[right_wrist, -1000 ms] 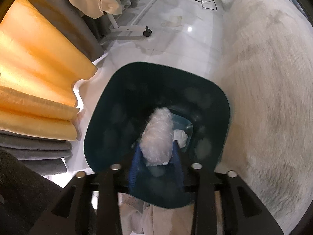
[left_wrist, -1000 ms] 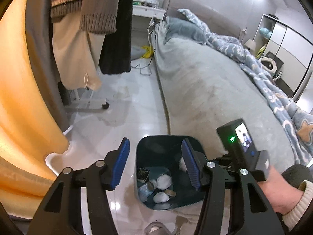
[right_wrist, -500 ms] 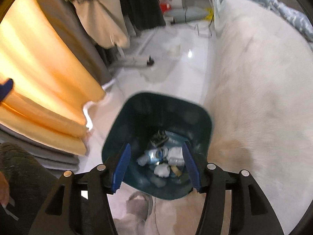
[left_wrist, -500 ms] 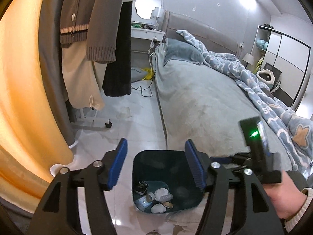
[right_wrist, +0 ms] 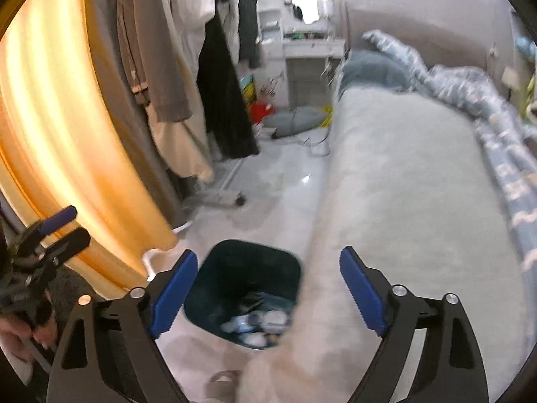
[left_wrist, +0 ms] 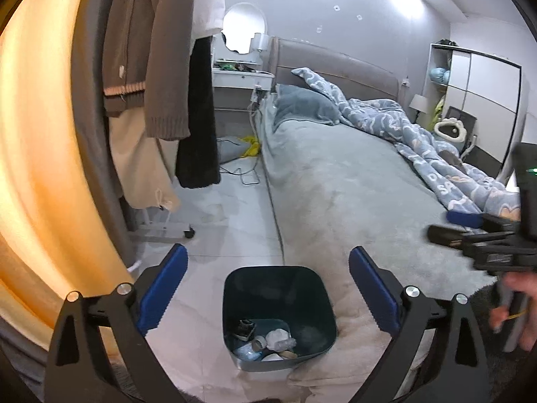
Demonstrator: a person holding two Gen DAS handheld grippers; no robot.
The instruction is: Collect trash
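Observation:
A dark teal trash bin [left_wrist: 235,288] stands on the floor against the bed's side; it also shows in the right wrist view [right_wrist: 214,268]. Inside lie several pieces of trash [left_wrist: 268,341]: crumpled white wads, a small bottle, a dark wrapper. My left gripper [left_wrist: 268,288] is open and empty, high above the bin. My right gripper [right_wrist: 265,292] is open and empty, above the bin and the bed edge. The right gripper also shows at the right of the left wrist view [left_wrist: 483,231]. The left gripper shows at the left of the right wrist view [right_wrist: 50,231].
A grey bed [left_wrist: 335,174] with a blue patterned duvet [left_wrist: 419,134] fills the right. An orange curtain [left_wrist: 40,168] and hanging clothes [left_wrist: 151,67] on a wheeled rack [left_wrist: 167,231] stand left. Cables [left_wrist: 245,174] lie on the white floor. A white dresser [left_wrist: 241,77] stands at the back.
My right gripper opened and let a crumpled white wad fall into the bin. Both grippers rose away from the bin and opened wider.

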